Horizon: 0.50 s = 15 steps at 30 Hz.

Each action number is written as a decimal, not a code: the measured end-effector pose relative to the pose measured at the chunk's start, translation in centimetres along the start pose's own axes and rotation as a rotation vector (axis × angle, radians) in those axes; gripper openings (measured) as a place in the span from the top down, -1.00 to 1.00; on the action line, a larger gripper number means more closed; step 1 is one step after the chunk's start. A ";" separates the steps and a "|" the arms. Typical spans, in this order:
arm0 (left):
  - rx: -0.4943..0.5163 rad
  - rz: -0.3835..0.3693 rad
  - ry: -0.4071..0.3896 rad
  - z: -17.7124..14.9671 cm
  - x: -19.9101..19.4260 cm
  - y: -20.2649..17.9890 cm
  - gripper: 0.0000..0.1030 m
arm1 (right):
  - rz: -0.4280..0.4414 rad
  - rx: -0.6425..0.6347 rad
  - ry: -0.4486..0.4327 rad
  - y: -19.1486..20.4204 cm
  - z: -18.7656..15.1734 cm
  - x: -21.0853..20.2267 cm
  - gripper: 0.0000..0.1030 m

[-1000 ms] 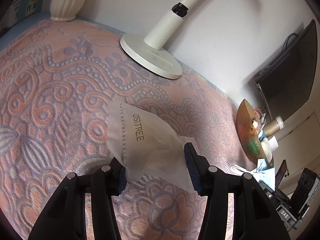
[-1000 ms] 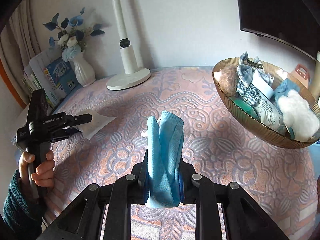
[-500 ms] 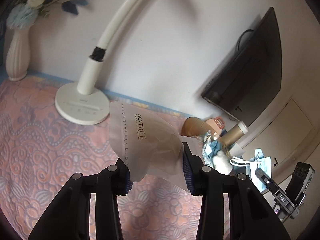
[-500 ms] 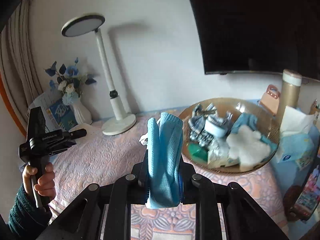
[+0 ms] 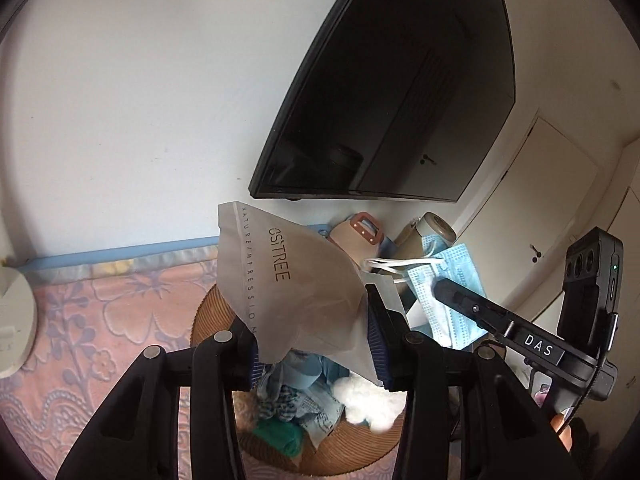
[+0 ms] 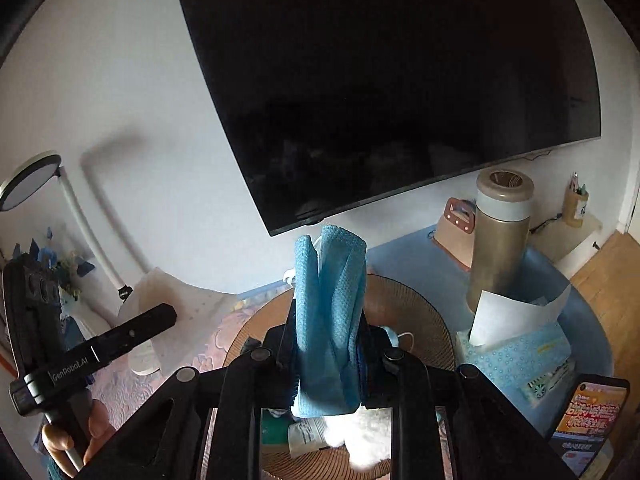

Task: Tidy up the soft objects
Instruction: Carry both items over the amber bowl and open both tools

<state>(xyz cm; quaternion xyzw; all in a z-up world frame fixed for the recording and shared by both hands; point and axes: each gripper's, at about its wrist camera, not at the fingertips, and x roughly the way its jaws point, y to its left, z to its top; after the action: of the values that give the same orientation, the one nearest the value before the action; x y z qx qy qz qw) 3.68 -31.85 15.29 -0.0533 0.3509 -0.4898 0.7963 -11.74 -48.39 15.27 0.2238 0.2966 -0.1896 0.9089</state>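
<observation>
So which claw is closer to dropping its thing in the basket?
Probably the right claw. Its blue mask hangs right above the basket pile. The left claw holds its white pouch nearer the basket's rim, so it's close too.

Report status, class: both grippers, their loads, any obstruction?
Left gripper shut on translucent OSTREE pouch. Right gripper shut on blue face mask. Both above woven brown basket, nothing blocking.

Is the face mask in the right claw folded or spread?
Folded: the blue face mask stands bunched in upright layers, pinched in the right claw.
</observation>
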 end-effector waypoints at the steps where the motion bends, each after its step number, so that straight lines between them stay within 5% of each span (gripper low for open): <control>1: -0.001 0.005 0.011 0.2 0.8 -0.2 0.08 | 0.007 0.010 0.014 -0.3 0.3 0.9 0.57; 2: -0.005 0.011 0.024 0.3 1.5 -0.1 0.00 | 0.018 0.017 0.035 -0.5 0.6 1.8 0.42; 4: -0.019 0.022 0.047 0.2 2.5 0.2 -0.61 | 0.036 0.015 0.092 -0.8 0.7 3.5 0.13; 6: -0.027 0.020 0.035 -0.3 2.2 0.6 -0.64 | 0.006 0.010 0.113 -1.1 0.2 4.2 -0.08; 15: -0.036 0.081 -0.024 -0.9 -3.9 1.5 -0.64 | 0.014 0.046 0.096 -2.5 -1.5 1.3 -0.09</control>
<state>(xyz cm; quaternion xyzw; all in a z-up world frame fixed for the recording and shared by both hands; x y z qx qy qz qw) 3.12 -27.62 15.96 -0.0593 0.3521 -0.4501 0.8185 -12.67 -49.90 12.63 0.2556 0.3341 -0.1792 0.8894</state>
